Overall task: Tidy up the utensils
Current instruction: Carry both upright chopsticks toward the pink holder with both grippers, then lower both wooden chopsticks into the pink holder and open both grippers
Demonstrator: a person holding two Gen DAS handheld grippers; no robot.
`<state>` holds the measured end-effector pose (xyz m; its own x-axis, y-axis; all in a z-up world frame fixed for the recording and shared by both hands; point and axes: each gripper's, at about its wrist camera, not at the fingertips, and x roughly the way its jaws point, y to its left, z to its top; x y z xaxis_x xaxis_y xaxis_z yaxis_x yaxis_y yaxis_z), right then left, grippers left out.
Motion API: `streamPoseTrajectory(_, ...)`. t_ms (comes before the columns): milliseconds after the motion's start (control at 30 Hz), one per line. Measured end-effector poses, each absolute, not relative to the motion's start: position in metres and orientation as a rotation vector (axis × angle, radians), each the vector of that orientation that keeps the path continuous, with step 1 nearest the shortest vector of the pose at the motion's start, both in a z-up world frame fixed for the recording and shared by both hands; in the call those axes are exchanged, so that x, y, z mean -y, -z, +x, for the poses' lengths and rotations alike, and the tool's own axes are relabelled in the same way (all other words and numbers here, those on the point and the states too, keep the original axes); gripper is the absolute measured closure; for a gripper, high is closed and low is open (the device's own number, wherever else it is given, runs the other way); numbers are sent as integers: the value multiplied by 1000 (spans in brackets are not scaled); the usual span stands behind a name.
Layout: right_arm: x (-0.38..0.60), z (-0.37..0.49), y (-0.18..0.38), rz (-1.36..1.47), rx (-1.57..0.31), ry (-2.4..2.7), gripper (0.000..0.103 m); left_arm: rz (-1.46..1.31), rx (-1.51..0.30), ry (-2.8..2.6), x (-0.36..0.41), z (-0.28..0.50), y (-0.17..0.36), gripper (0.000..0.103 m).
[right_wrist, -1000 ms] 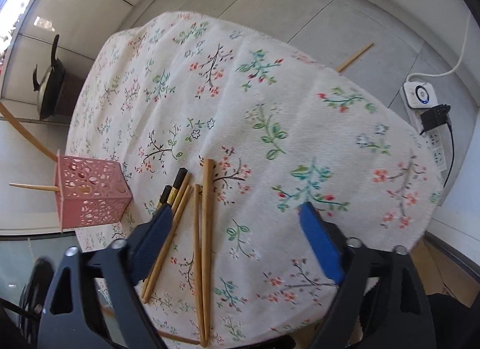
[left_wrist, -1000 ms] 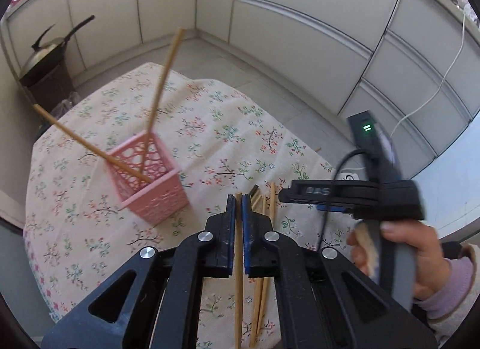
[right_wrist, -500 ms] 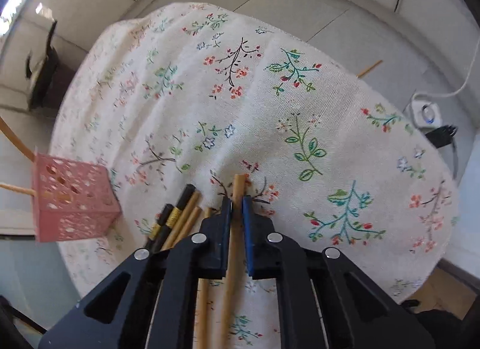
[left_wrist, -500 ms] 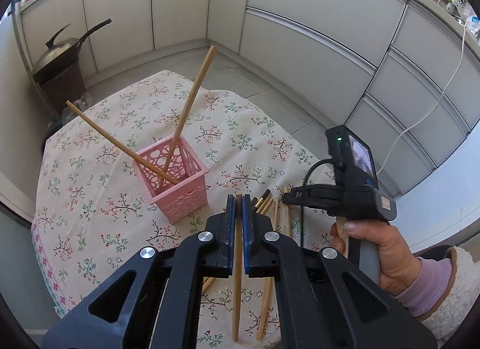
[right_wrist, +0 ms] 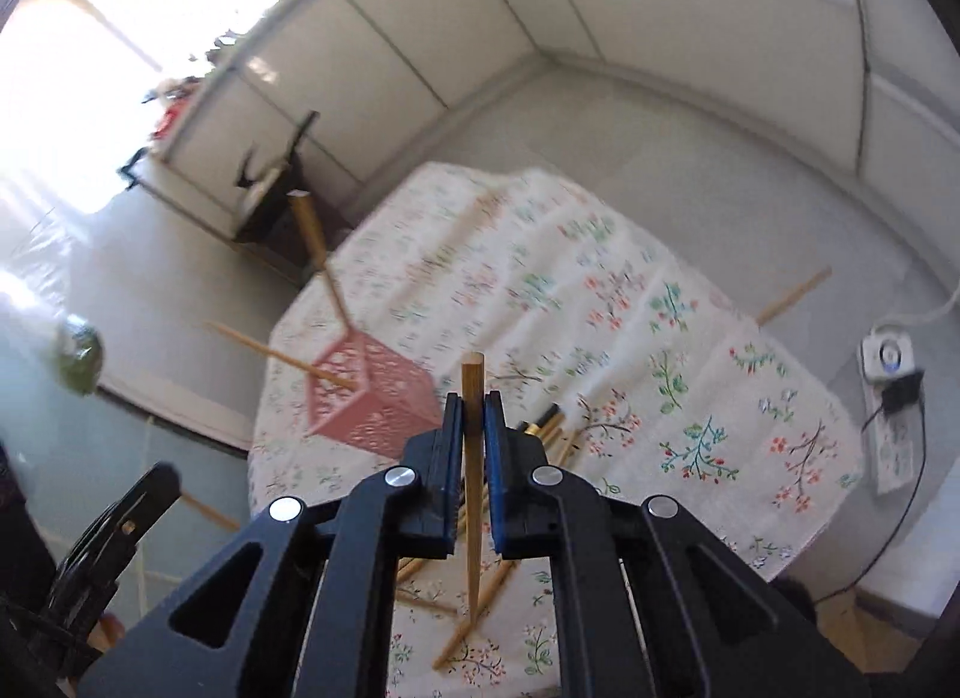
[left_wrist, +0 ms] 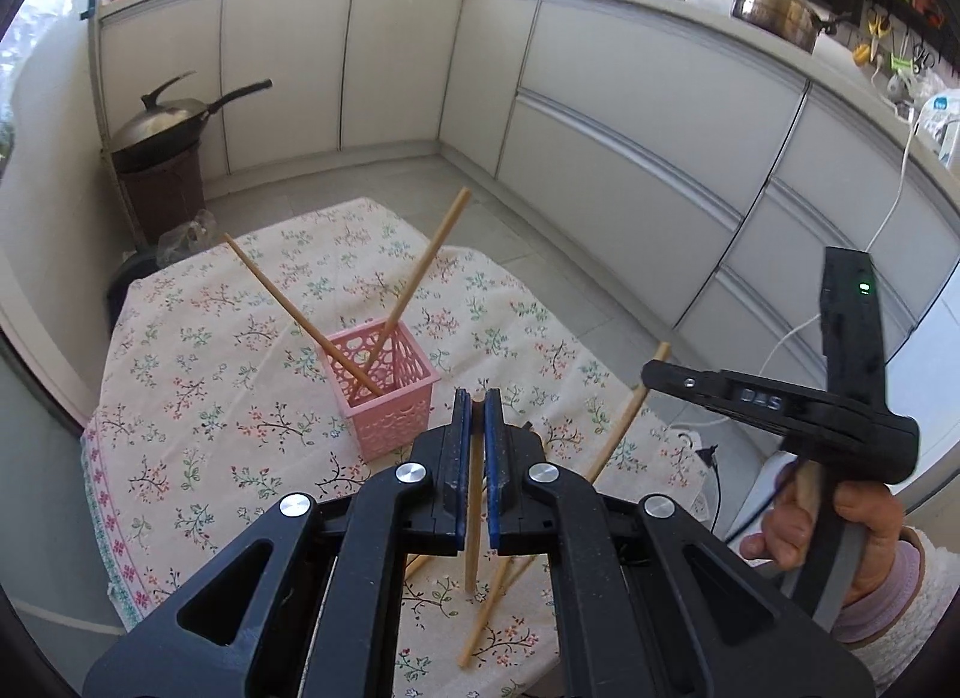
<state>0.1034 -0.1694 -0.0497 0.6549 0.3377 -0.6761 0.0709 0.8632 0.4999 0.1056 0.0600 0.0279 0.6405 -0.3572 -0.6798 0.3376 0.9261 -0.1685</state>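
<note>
Floral cloth is covering the table [left_wrist: 198,398], and a pink basket [left_wrist: 390,398] is standing on it with two chopsticks [left_wrist: 420,272] leaning out. Loose chopsticks [right_wrist: 540,428] are lying on the cloth near the basket. Each claw, left gripper [left_wrist: 474,416] and right gripper [right_wrist: 474,416], is pinching one wooden chopstick [right_wrist: 472,458] tight, lifted clear of the cloth.

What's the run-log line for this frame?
left gripper: shut on chopstick | right gripper: shut on chopstick | pink basket: two chopsticks in

pink basket [left_wrist: 387,392] mouth crossed by 2 chopsticks [left_wrist: 303,321]
</note>
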Motion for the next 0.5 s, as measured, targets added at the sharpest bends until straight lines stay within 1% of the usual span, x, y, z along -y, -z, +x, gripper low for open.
streamPoseTrajectory(200, 169, 69, -9, 433, -716, -199, 96, -91, -667, 375, -72, 93, -64, 99)
streamPoseTrajectory(500, 180, 71, -79, 442, -586, -201, 95, -170, -497, 299, -89, 104, -125, 99)
